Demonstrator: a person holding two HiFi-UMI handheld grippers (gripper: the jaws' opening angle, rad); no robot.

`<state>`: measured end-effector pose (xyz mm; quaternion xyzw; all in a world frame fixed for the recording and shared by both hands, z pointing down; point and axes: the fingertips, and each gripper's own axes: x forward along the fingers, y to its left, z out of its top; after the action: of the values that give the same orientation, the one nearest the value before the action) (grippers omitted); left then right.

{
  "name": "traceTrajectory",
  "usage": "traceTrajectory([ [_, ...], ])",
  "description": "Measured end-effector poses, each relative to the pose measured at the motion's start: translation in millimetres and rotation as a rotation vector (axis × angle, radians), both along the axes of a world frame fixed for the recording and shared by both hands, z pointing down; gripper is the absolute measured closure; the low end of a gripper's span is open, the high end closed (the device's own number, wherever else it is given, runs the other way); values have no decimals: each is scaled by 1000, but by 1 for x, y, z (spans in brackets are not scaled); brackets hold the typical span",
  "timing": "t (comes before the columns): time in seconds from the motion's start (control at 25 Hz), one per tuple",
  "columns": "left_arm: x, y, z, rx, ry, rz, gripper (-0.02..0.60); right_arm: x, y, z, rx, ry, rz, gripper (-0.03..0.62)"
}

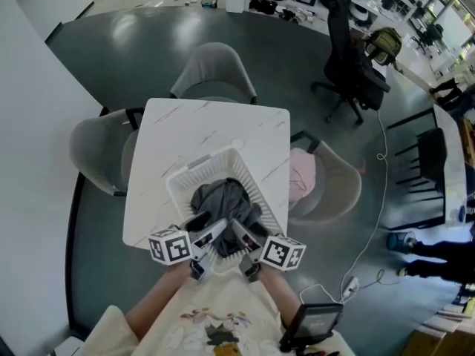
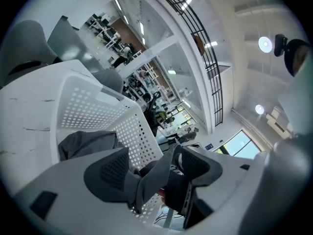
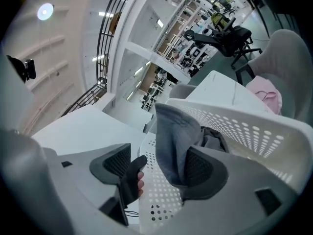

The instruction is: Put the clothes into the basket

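Worktop: white marble-look worktop [image 1: 185, 132]. It carries the basket near its front edge, which we judge keeps the basket within reach of both hands.

Left hand-held gripper: the left hand-held gripper [image 1: 208, 230] sits at the basket's near rim. In the left gripper view [image 2: 154, 168] its jaws are apart, with a strip of grey cloth lying loose across the left pad and through the gap. We read it as released, not clamping. It's held low over the rim so the cloth falls inside.

Basket: white perforated basket [image 1: 199, 167], upright on the worktop with its open top facing us.

Grey garment: the grey garment [image 1: 223, 199] is bunched inside the basket, with its near edge draped up onto both sets of jaws. We judge it to be almost fully in.

Right hand-held gripper: the right hand-held gripper [image 1: 243, 234] is just beside the left one at the same rim. In the right gripper view [image 3: 156, 168] its jaws are also spread, and a grey fold hangs over the right pad only, so it is released too. We think the pair mirror each other because each carried one side of the garment.

Pink garment: the pink garment [image 1: 300, 175] lies on the seat of a chair [image 1: 338, 188] to the right of the worktop, apart from the basket. We judge it's not yet put in and probably the next item.

Risk: we think the cloth could snag on the pads and get pulled out when the jaws lift.
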<state>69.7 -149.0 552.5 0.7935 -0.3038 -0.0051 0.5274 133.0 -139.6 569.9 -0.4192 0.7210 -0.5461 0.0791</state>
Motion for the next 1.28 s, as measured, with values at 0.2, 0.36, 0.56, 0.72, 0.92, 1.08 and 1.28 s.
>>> traceTrajectory([
  [0.2,6,3,-2,28,12,53,238,-5,-5,7,11,55,-11,275],
  [0.36,7,-6,5,72,4,38,238,-8,-13,17,10,84,5,275],
  [0.56,9,-25,17,101,4,3,238,-4,-26,30,-27,96,52,276],
  [0.72,3,-36,31,-11,25,-39,238,-9,-34,42,-38,138,31,276],
  [0.92,-4,-45,46,-161,101,-66,239,-23,-48,68,-33,290,-45,276],
  [1.08,-4,-46,55,-204,76,-59,238,-25,-54,105,-20,494,-115,276],
  [1.28,-5,-51,65,-185,-84,-90,259,-26,-44,151,-103,716,-288,284],
])
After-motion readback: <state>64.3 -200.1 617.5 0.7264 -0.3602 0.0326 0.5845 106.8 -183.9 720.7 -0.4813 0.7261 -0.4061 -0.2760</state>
